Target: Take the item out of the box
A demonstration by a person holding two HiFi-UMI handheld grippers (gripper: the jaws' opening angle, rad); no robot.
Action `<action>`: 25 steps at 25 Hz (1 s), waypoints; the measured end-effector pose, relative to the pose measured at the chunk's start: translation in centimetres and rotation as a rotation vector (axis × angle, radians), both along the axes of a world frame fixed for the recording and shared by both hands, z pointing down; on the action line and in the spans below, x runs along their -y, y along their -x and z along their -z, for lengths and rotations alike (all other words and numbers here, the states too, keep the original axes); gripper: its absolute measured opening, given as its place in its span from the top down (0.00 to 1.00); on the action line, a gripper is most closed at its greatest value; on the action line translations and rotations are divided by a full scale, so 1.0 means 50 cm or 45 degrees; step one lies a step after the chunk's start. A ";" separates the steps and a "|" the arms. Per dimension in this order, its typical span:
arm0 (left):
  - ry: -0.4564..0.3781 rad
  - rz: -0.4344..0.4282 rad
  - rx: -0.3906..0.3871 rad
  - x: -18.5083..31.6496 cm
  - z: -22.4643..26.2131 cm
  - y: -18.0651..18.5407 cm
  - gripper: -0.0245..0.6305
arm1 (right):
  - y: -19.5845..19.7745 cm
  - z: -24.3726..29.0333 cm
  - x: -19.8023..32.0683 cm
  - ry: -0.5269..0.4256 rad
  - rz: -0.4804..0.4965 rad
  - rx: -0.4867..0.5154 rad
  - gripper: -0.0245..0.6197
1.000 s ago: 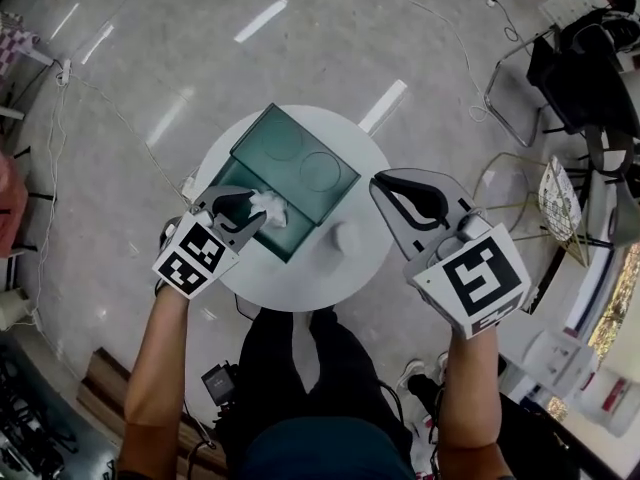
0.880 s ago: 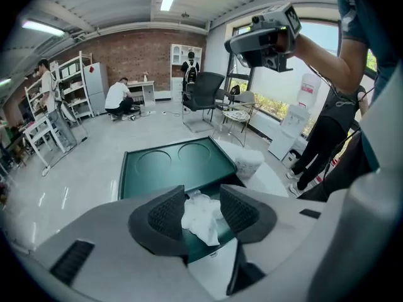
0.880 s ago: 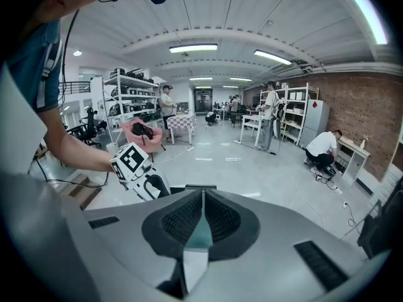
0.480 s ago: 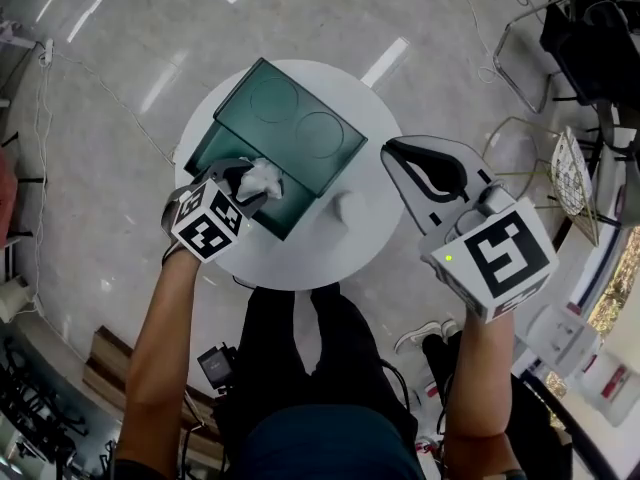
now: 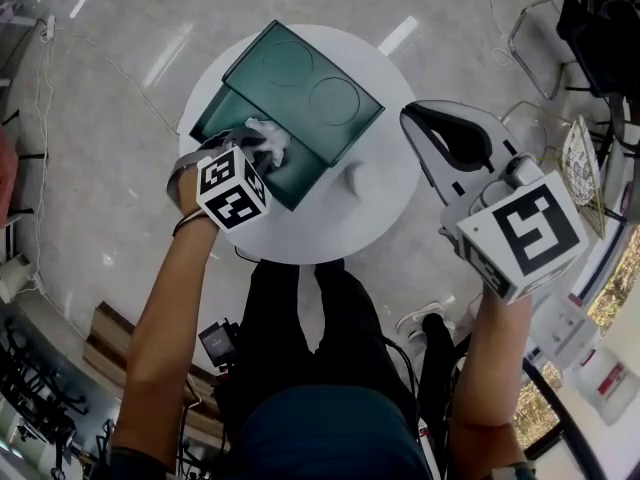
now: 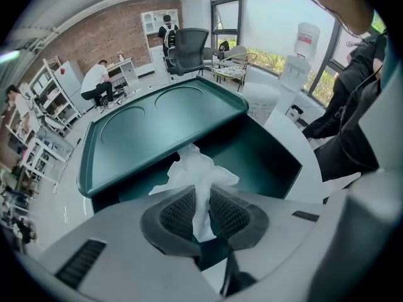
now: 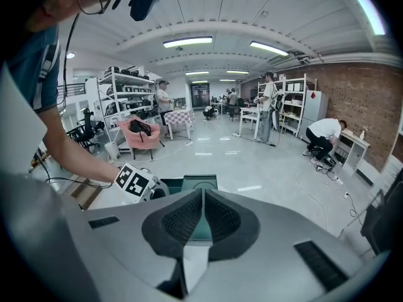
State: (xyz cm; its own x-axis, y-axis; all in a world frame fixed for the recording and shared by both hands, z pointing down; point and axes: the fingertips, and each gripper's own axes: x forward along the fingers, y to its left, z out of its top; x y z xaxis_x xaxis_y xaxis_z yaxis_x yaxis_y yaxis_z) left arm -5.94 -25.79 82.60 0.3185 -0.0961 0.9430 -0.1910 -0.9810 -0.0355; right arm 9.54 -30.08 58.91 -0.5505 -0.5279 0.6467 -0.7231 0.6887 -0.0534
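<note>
Covering much of the green box [image 5: 290, 180] interior with its own raised lid [image 5: 300, 88] in the head view. Hiding the left gripper [image 6: 203, 214] jaws there beneath the marker cube [image 5: 233, 188]; closing, in the left gripper view, with the white tissue [image 6: 196, 172] between them, its lower end sinking out of sight behind the pads. Blocking most of the box in the right gripper view with the right gripper [image 7: 203, 216]. Showing too small to identify: a pale lump [image 5: 352, 178] on the table [image 5: 395, 203].
</note>
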 end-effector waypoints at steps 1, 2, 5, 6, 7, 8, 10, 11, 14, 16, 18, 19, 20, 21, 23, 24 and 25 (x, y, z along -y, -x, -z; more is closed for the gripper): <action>0.004 0.006 -0.002 -0.001 0.004 0.002 0.84 | 0.001 0.005 0.000 -0.004 -0.001 0.001 0.90; 0.008 0.010 -0.002 -0.002 0.011 0.005 0.84 | 0.003 0.012 0.000 -0.008 -0.004 0.001 0.90; 0.007 0.019 0.003 -0.005 0.044 0.024 0.86 | 0.013 0.042 0.001 -0.027 -0.023 0.005 0.90; 0.004 0.023 0.006 -0.005 0.058 0.031 0.86 | 0.017 0.053 0.000 -0.034 -0.025 0.005 0.90; 0.000 0.027 0.009 -0.004 0.073 0.037 0.86 | 0.020 0.063 -0.002 -0.041 -0.025 0.005 0.90; -0.005 0.030 0.012 -0.004 0.089 0.043 0.86 | 0.021 0.075 -0.004 -0.048 -0.024 0.005 0.90; -0.021 0.042 0.010 -0.004 0.128 0.051 0.86 | 0.022 0.102 -0.012 -0.063 -0.021 0.005 0.90; -0.032 0.053 0.003 -0.005 0.150 0.053 0.87 | 0.020 0.117 -0.017 -0.072 -0.016 0.007 0.90; -0.068 0.095 -0.030 -0.007 0.220 0.060 0.87 | 0.013 0.164 -0.035 -0.096 -0.006 0.005 0.90; -0.098 0.127 -0.066 -0.009 0.274 0.062 0.87 | 0.011 0.195 -0.047 -0.113 -0.003 0.002 0.90; -0.137 0.161 -0.112 -0.010 0.334 0.066 0.87 | 0.016 0.233 -0.055 -0.145 -0.002 0.007 0.90; -0.159 0.179 -0.137 -0.012 0.367 0.068 0.87 | 0.020 0.252 -0.060 -0.169 0.003 0.015 0.90; -0.183 0.196 -0.163 -0.013 0.401 0.069 0.87 | 0.023 0.270 -0.066 -0.194 0.012 0.024 0.90; -0.207 0.212 -0.191 -0.015 0.436 0.071 0.87 | 0.024 0.287 -0.073 -0.214 0.021 0.031 0.90; -0.261 0.246 -0.253 -0.019 0.511 0.074 0.87 | 0.024 0.321 -0.087 -0.242 0.026 0.034 0.90; -0.288 0.262 -0.287 -0.020 0.549 0.074 0.87 | 0.023 0.338 -0.092 -0.255 0.026 0.033 0.90; -0.315 0.276 -0.322 -0.022 0.587 0.074 0.87 | 0.021 0.354 -0.098 -0.268 0.025 0.034 0.90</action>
State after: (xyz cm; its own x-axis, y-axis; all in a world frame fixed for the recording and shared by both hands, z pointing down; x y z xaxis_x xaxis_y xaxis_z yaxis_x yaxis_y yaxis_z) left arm -9.65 -24.70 53.23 0.4845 -0.4002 0.7779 -0.4249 -0.8850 -0.1906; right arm 8.47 -25.19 41.22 -0.5774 -0.6387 0.5085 -0.7096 0.7007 0.0744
